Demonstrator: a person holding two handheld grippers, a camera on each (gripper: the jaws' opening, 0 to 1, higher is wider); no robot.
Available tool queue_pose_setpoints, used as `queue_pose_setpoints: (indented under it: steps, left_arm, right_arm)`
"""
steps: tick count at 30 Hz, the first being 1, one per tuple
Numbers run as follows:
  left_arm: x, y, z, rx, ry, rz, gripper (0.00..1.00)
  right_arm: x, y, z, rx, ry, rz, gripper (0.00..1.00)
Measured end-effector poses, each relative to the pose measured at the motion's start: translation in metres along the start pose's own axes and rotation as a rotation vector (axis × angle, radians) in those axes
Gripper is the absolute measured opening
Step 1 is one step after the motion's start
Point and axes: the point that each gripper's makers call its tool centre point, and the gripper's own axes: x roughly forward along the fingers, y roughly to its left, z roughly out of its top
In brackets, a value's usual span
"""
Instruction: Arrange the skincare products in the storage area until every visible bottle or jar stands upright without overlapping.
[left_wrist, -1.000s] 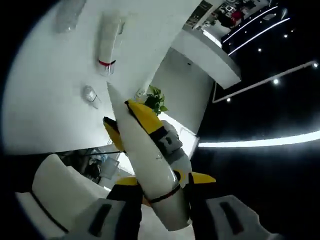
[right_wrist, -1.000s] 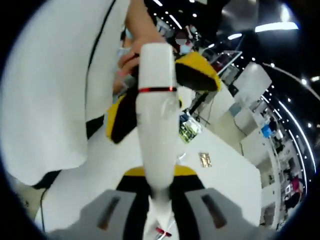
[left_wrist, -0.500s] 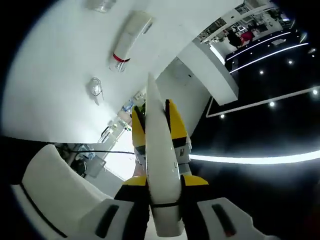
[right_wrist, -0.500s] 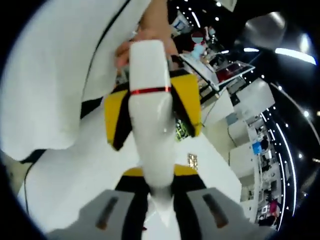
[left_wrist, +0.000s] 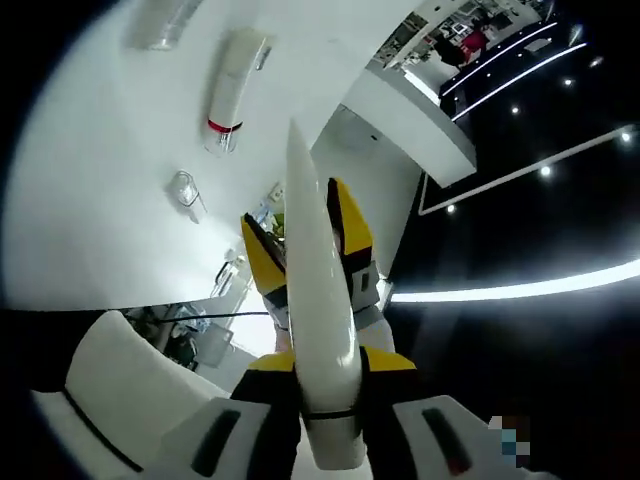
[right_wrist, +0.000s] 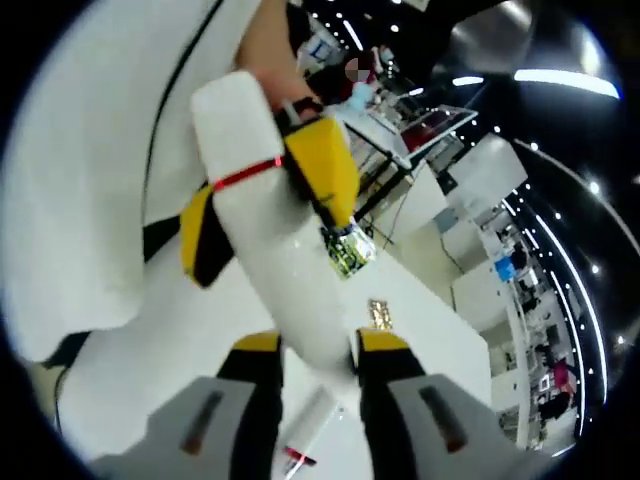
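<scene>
Both the left gripper (left_wrist: 318, 395) and right gripper (right_wrist: 314, 350) are clamping one smooth, tapering white tube (left_wrist: 312, 300). A red band is ringing its squared cap (right_wrist: 232, 108).

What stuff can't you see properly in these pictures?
- Left gripper view: the held white tube's cap end, hidden between the tongs.
- Left gripper view: the lying tube and small clear bottle on the white table, labels too small to read.
- Right gripper view: the white tube's narrow end, hidden between the tongs.

Bright ceiling strips glare against dark surroundings (heavy fisheye bending at edges), whites nearly blown out.
</scene>
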Motion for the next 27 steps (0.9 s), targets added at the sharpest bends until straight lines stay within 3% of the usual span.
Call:
queue_pose_setpoints:
  steps: [4, 5, 8, 9, 11, 16, 19, 23, 25, 27]
  left_arm:
    - [0.000, 0.001, 0.000, 0.094, 0.007, 0.032, 0.21]
    - [-0.001, 0.008, -0.001, 0.184, 0.021, 0.087, 0.21]
    - [0.001, 0.006, 0.000, 0.184, 0.019, 0.112, 0.21]
    - [0.001, 0.010, 0.002, 0.232, 0.013, 0.136, 0.21]
    - [0.000, 0.007, 0.005, 0.236, 0.007, 0.134, 0.21]
    - [-0.003, 0.005, 0.012, 0.338, -0.020, 0.165, 0.21]
    - [-0.005, -0.001, 0.017, 0.441, -0.038, 0.178, 0.21]
    - [-0.008, -0.006, 0.024, 0.540, -0.059, 0.199, 0.21]
    - [-0.010, -0.006, 0.026, 0.621, -0.046, 0.226, 0.21]
    - [-0.012, -0.002, 0.027, 0.664, -0.036, 0.261, 0.21]
  right_arm:
    - [-0.005, -0.004, 0.002, 0.082, -0.045, -0.048, 0.37]
    - [-0.006, -0.004, 0.004, 0.109, -0.066, -0.061, 0.38]
    - [-0.009, -0.005, -0.001, 0.150, -0.051, -0.074, 0.40]
    - [-0.010, -0.006, -0.002, 0.158, -0.052, -0.083, 0.41]
    - [-0.014, -0.008, -0.007, 0.258, -0.050, -0.116, 0.43]
    - [-0.023, -0.013, -0.011, 0.458, -0.107, -0.166, 0.56]
    - [-0.026, -0.007, -0.021, 0.635, -0.112, -0.141, 0.55]
    - [-0.030, -0.002, -0.017, 0.840, -0.202, -0.091, 0.63]
    - [-0.035, 0.008, -0.006, 1.140, -0.328, 0.049, 0.66]
    - [-0.043, 0.007, 0.001, 1.313, -0.436, 0.103, 0.67]
